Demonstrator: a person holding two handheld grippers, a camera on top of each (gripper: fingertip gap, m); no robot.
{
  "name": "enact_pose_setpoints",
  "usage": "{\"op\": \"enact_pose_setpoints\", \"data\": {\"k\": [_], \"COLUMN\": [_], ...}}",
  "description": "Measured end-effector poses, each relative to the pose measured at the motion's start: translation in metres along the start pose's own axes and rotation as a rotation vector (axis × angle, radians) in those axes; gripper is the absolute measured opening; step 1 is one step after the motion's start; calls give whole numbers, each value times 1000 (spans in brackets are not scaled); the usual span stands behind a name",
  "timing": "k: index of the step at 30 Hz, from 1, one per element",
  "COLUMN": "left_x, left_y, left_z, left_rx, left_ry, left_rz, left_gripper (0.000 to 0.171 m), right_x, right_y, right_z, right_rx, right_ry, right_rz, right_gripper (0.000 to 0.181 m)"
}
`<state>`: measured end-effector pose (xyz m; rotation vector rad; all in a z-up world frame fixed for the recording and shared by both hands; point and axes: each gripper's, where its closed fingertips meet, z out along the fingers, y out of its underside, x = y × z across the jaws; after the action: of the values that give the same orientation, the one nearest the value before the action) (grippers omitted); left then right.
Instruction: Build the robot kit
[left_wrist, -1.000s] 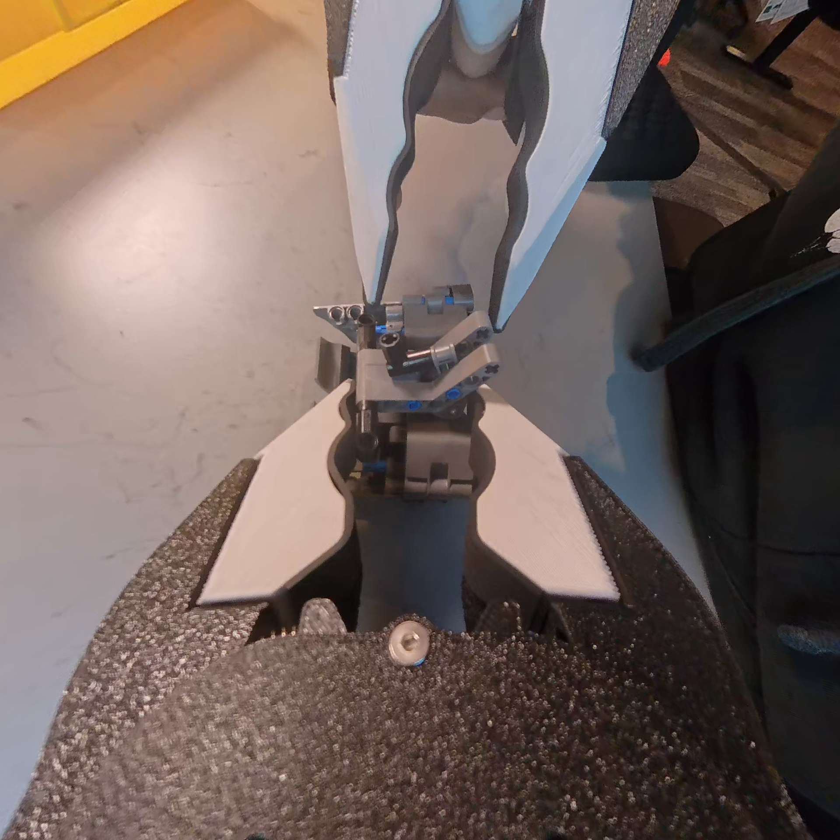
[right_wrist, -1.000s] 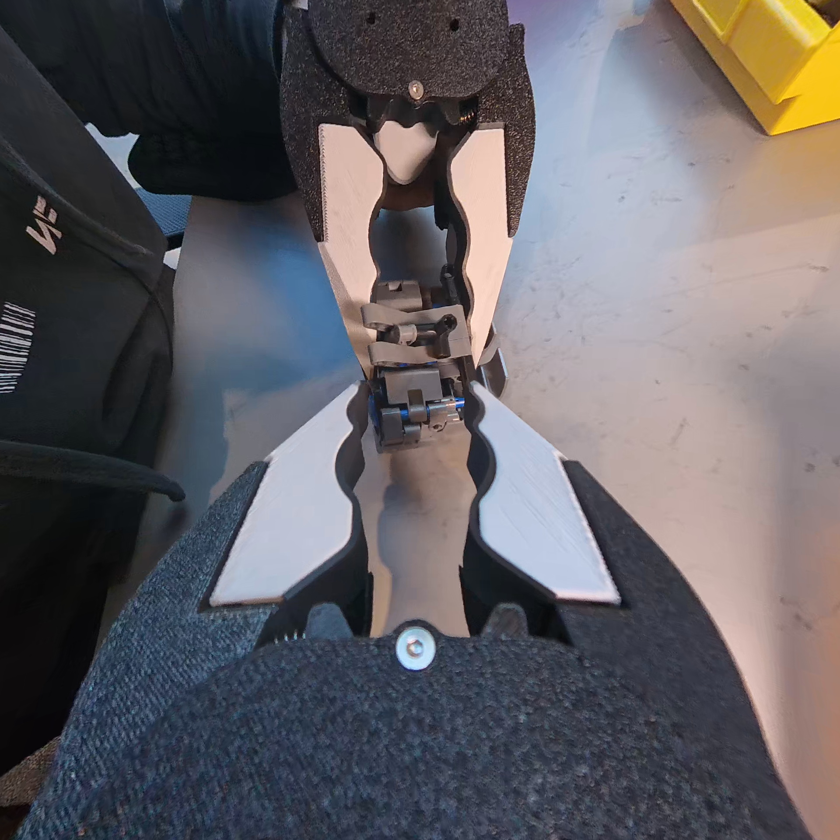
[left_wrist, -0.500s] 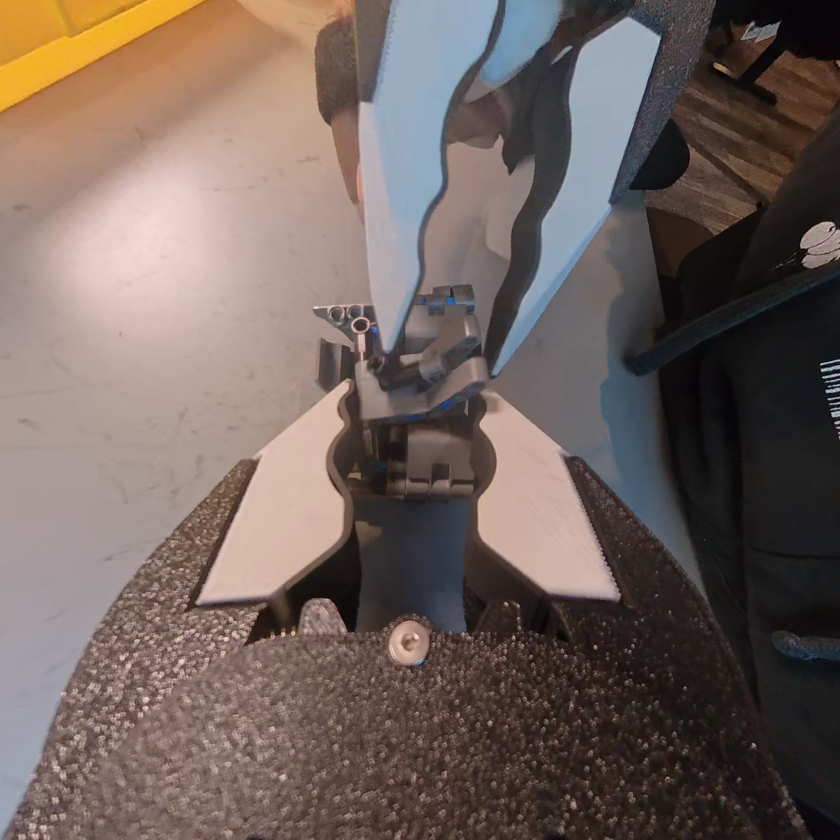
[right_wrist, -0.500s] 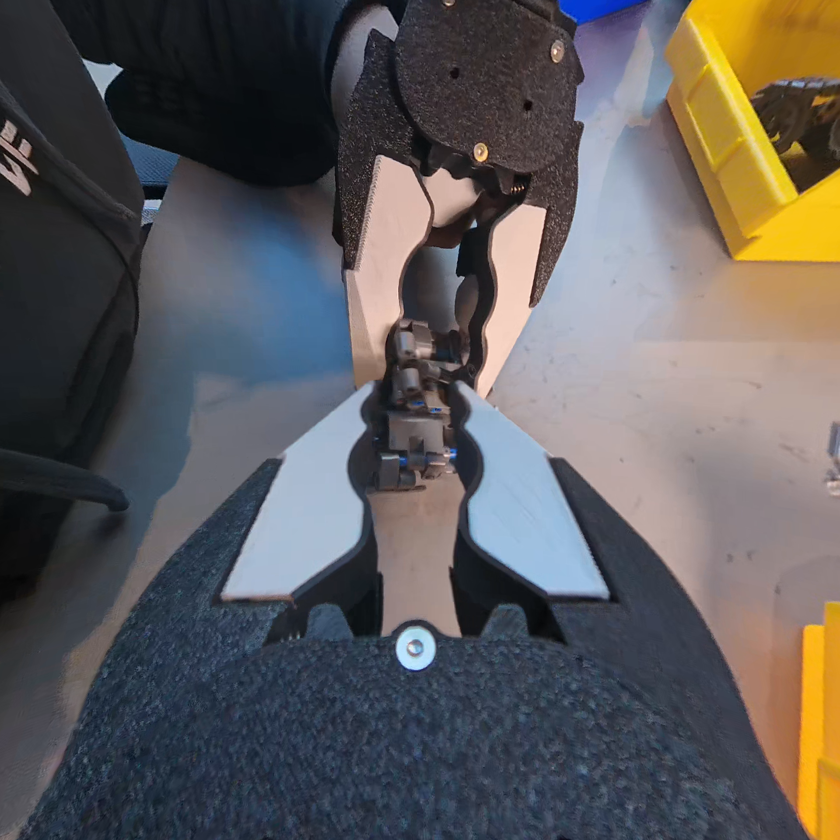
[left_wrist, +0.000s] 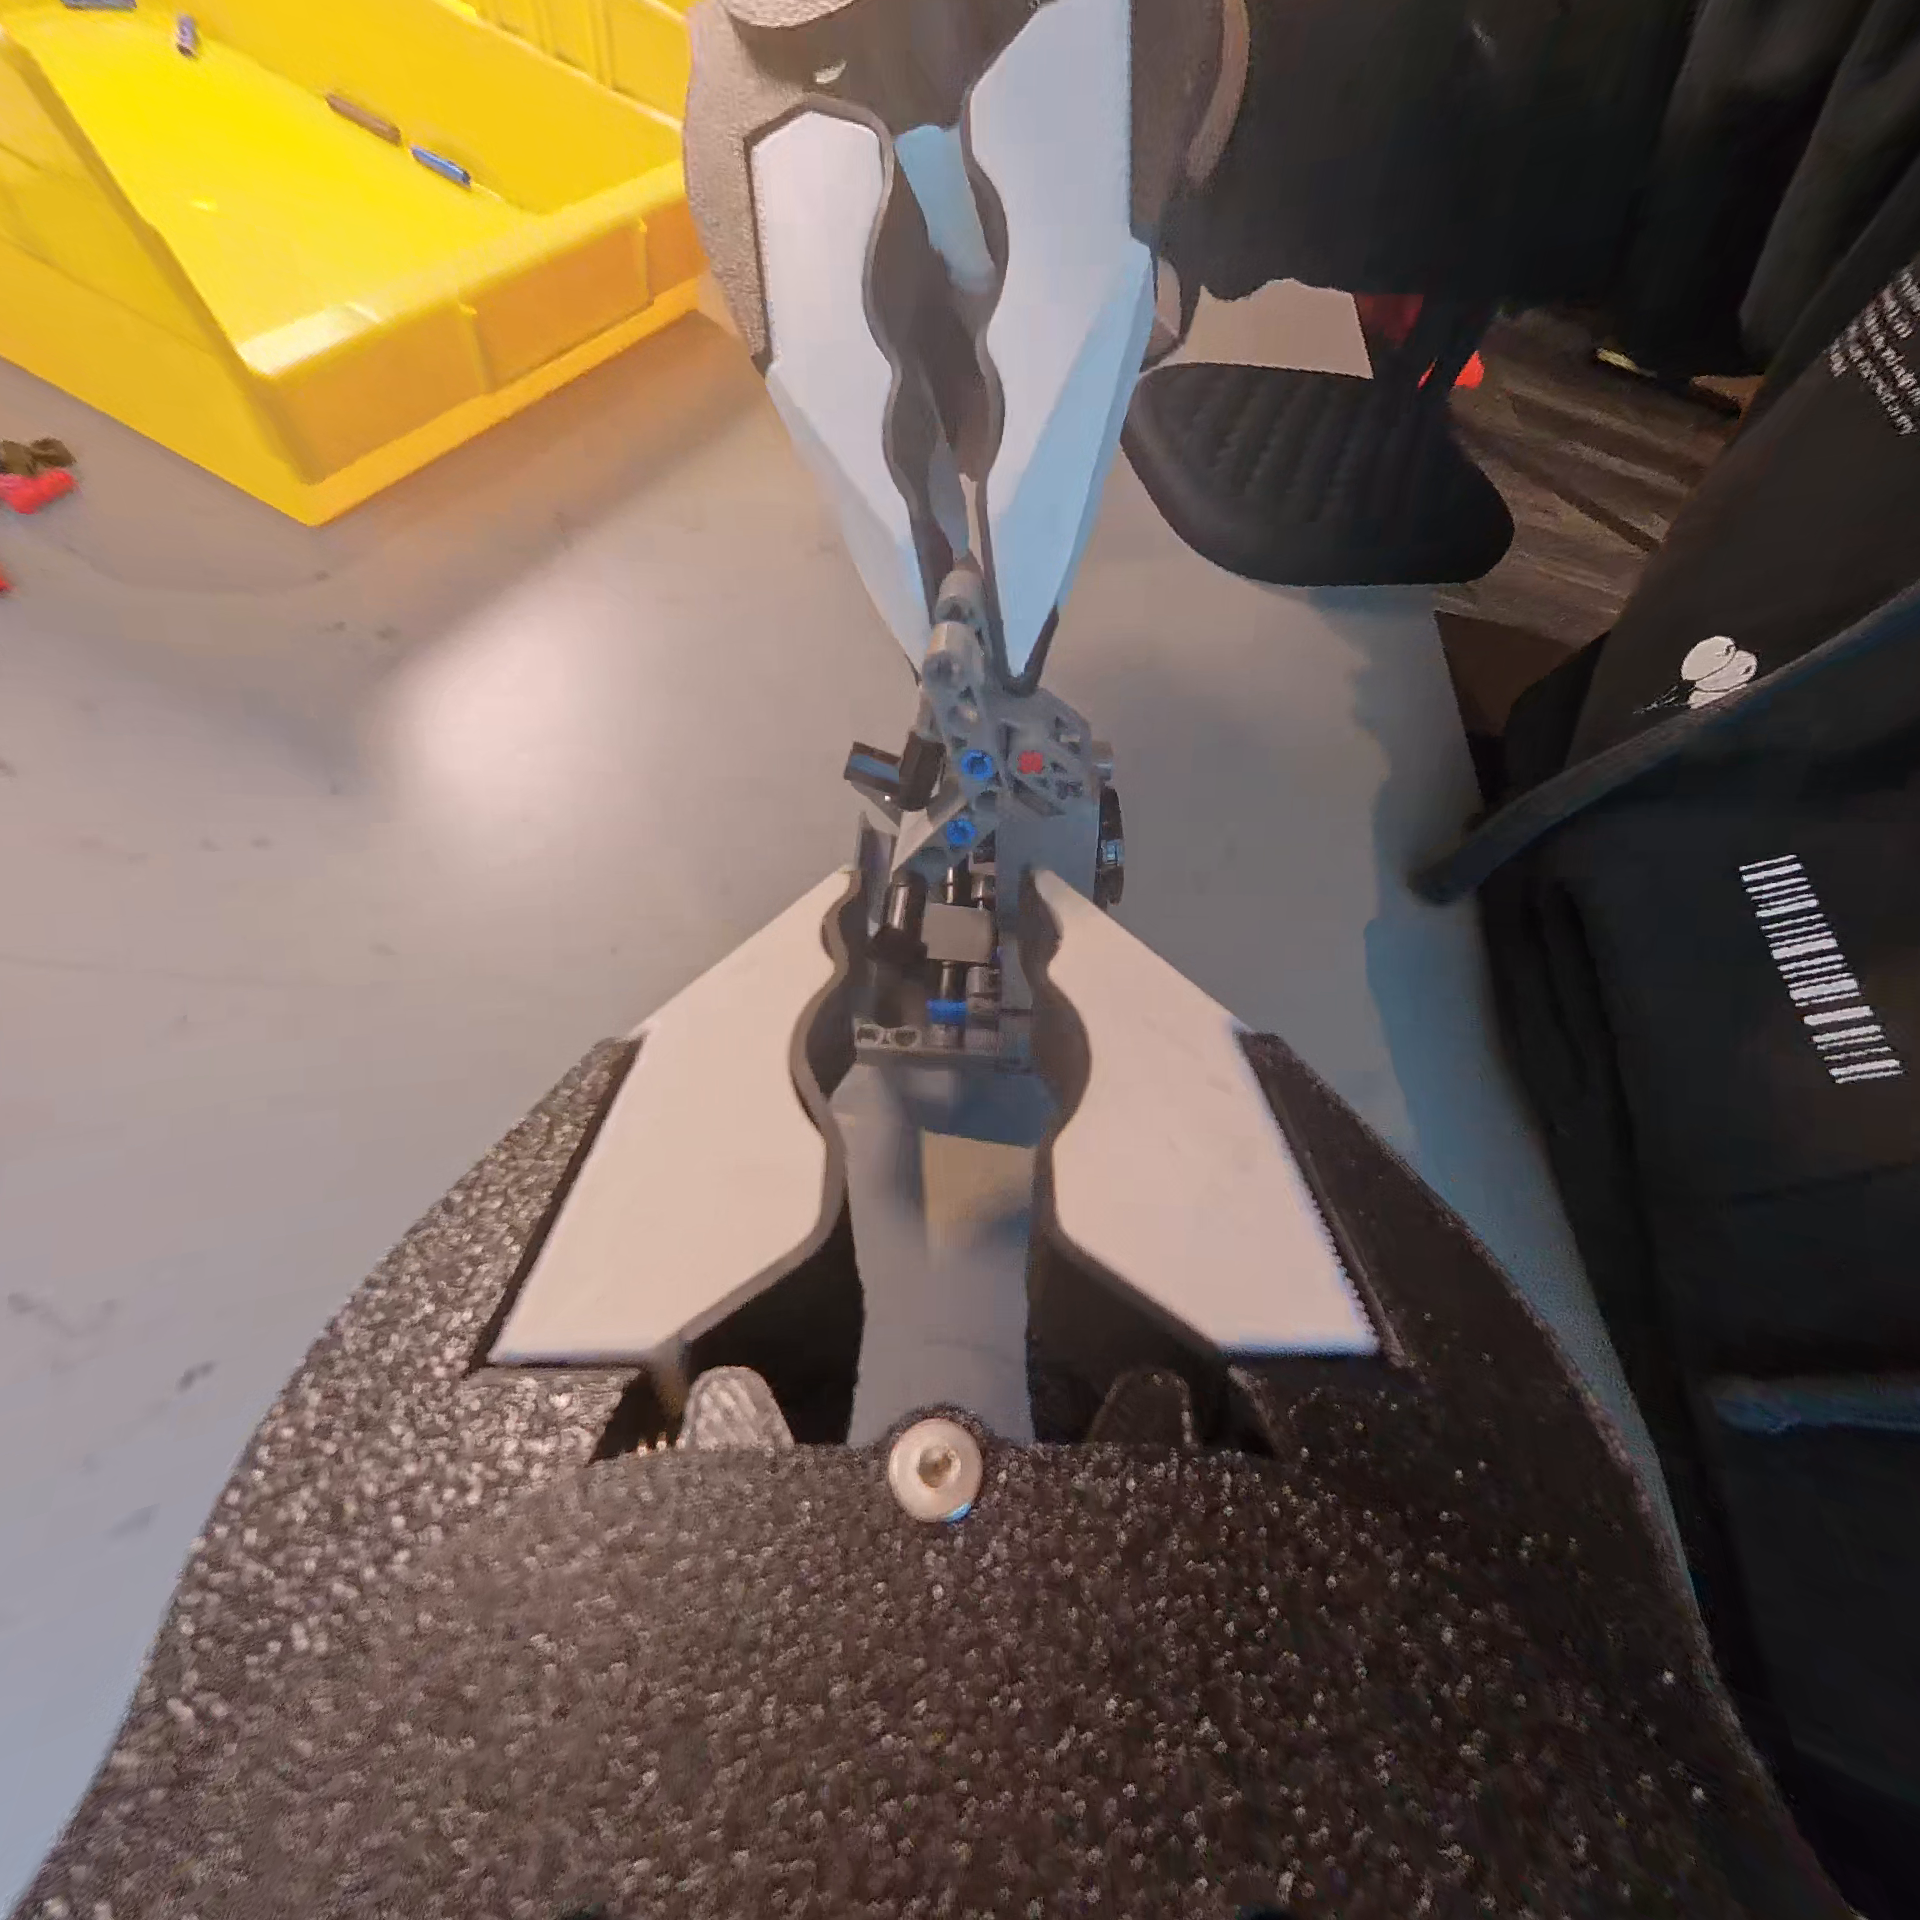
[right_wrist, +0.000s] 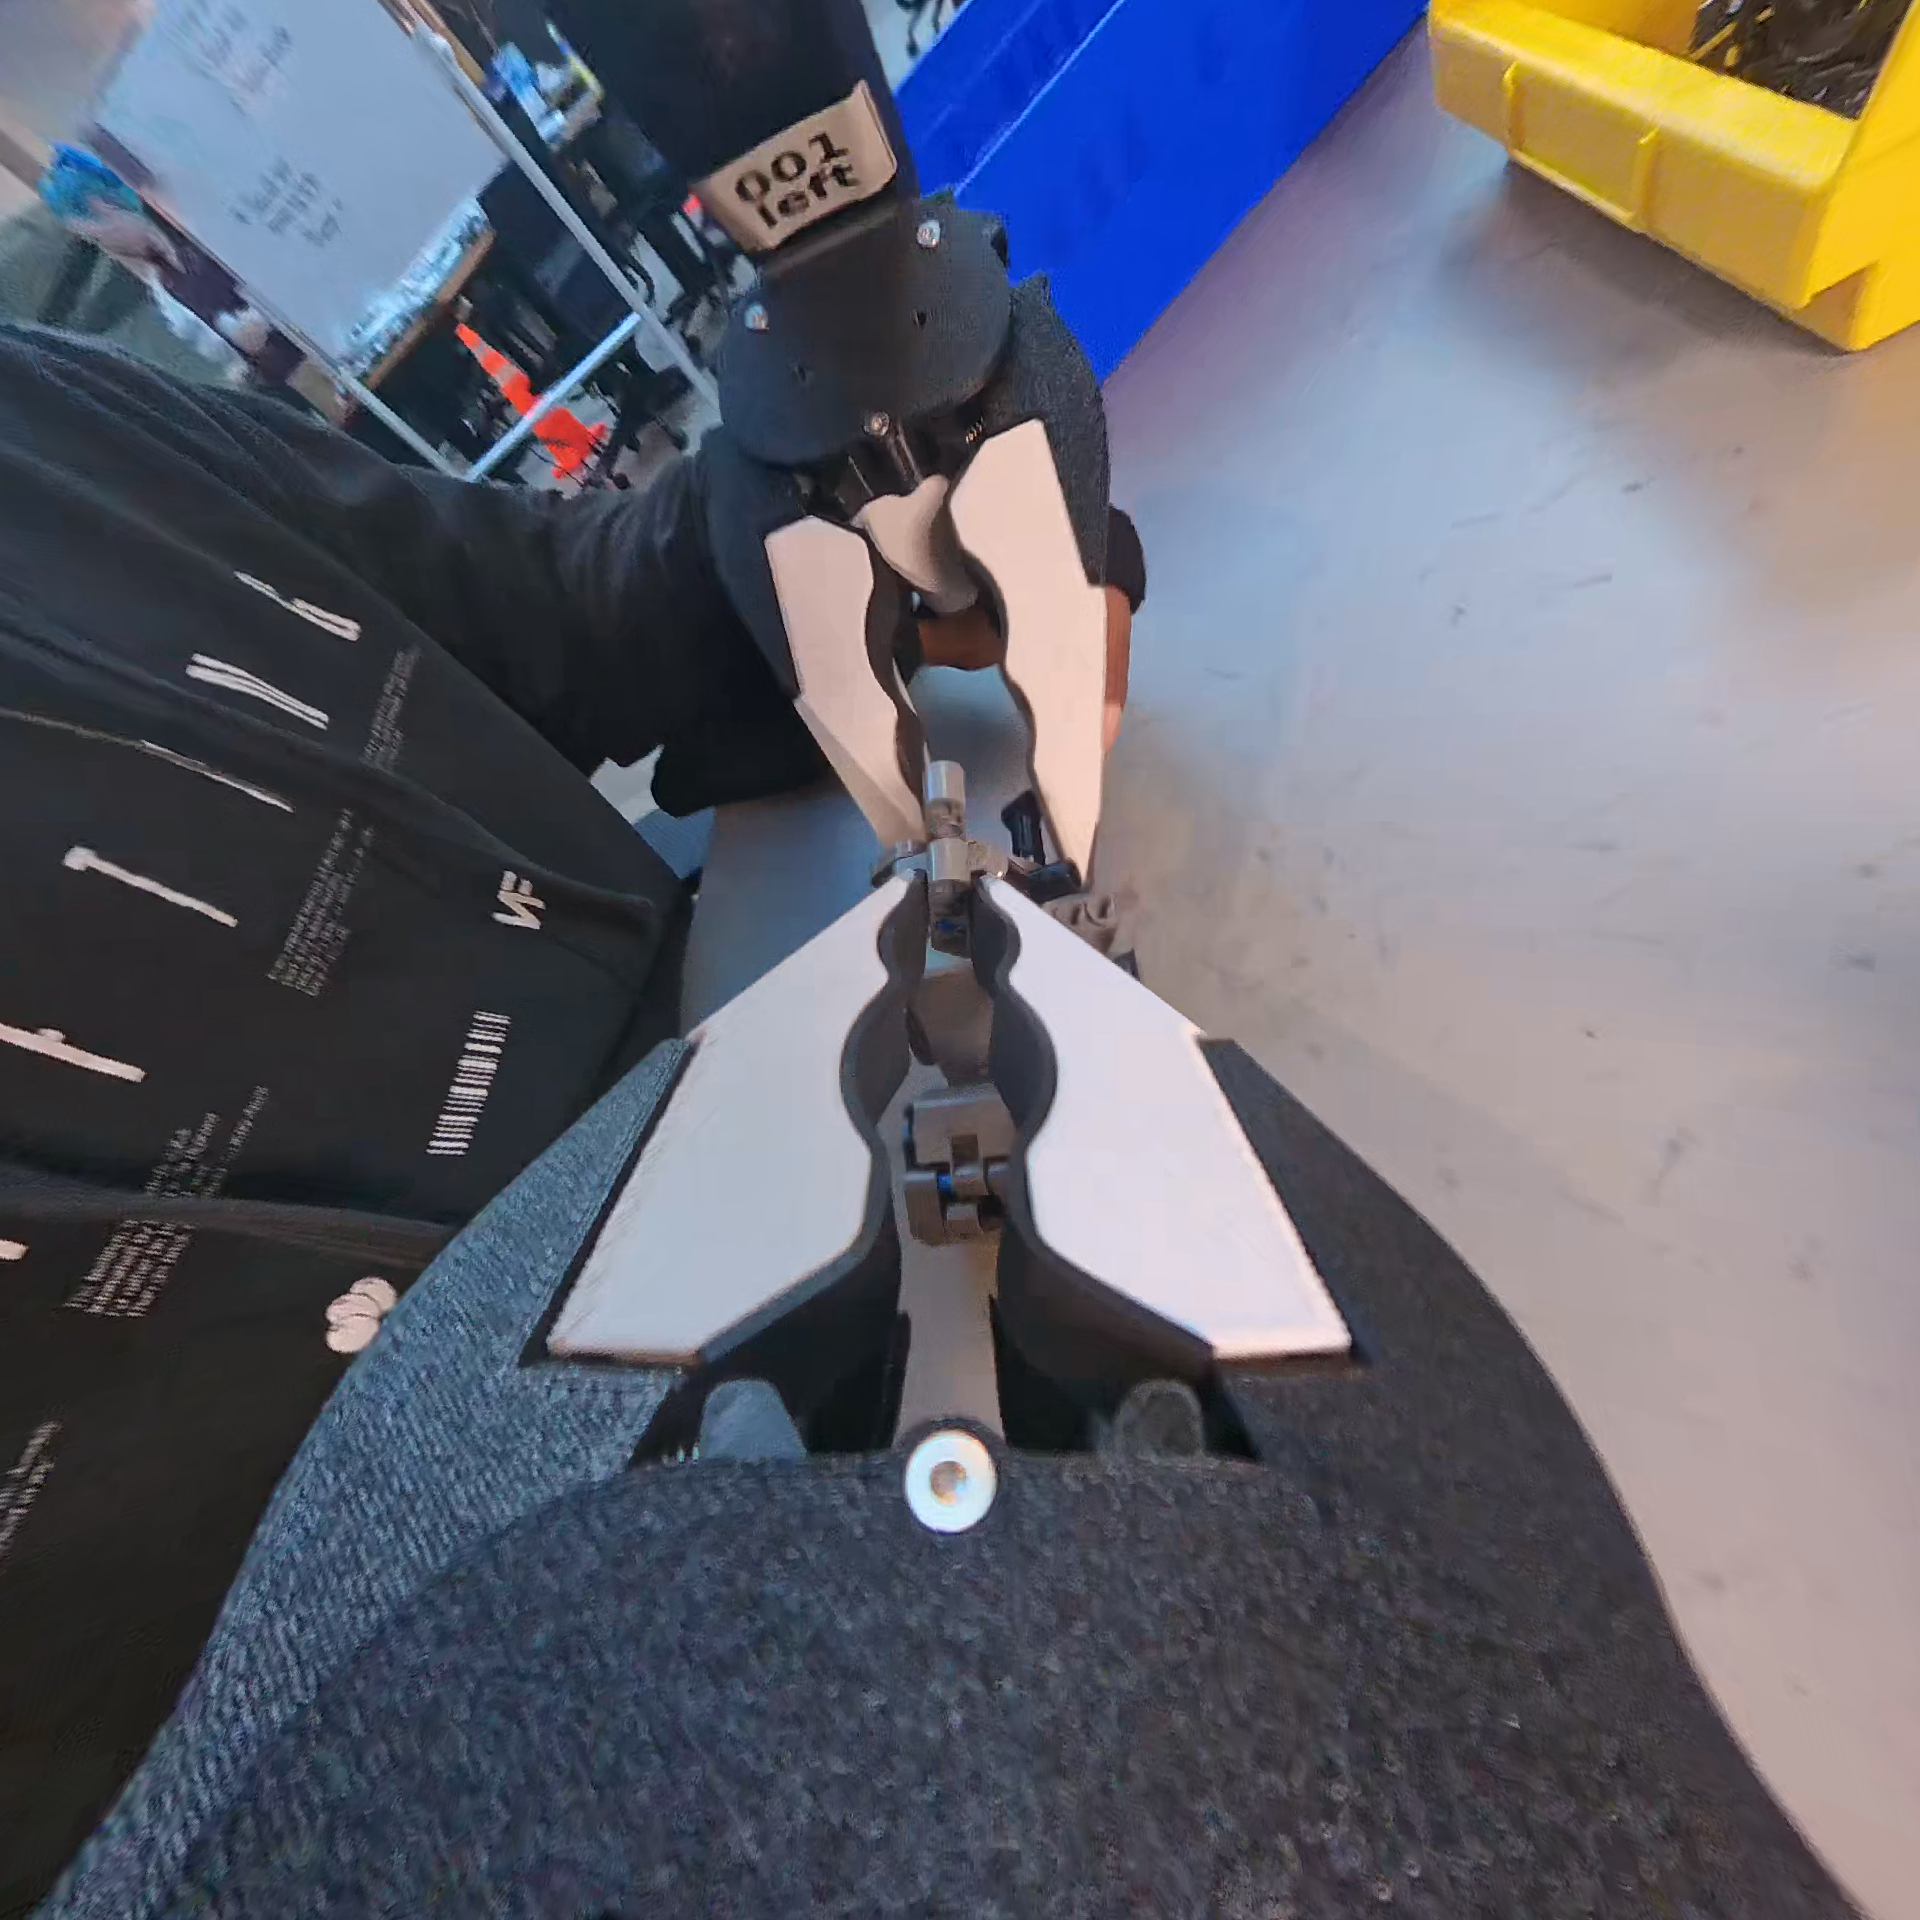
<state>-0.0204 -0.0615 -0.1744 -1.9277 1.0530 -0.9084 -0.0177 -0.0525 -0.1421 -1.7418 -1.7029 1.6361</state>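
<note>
Left wrist view: the left gripper (left_wrist: 940, 883) pinches the grey brick assembly (left_wrist: 977, 831) above the grey table (left_wrist: 416, 831); the right gripper (left_wrist: 982, 634), opposite, clamps its upper end. A yellow bin (left_wrist: 343, 239) sits beyond the assembly.

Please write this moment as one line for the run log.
left gripper: shut on grey brick assembly | right gripper: shut on its top pin | above grey table
</note>
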Motion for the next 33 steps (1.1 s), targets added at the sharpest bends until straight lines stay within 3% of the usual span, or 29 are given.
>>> {"op": "enact_pose_setpoints", "data": {"k": [2,7,10,11,18,23,25,33], "left_x": [-1,2,1,1,6,0,-7,-11], "left_y": [0,-4,-2,-1,2,4,3,25], "left_z": [0,-2,-1,-1,5,3,-2,-3], "left_rx": [5,49,77,86,80,90,95,-31], "left_ry": [-16,62,137,162,228,215,188,106], "left_rz": [21,-88,-207,-237,-298,-315,-308,-156], "left_gripper": [10,7,7,7,7,8,16,18], "right_x": [-2,4,10,14,17,23,25,36], "right_y": [-5,-15,-8,-1,20,19,20,26], "right_z": [1,-2,-6,-6,12,14,14,18], "right_rx": [20,67,18,-23,-130,-141,-139,-103], "right_ry": [-32,9,82,119,156,138,120,91], "right_rz": [25,-59,-240,-299,-436,-387,-347,-222], "right_gripper": [7,12,41,43,16,15,15,15]}}
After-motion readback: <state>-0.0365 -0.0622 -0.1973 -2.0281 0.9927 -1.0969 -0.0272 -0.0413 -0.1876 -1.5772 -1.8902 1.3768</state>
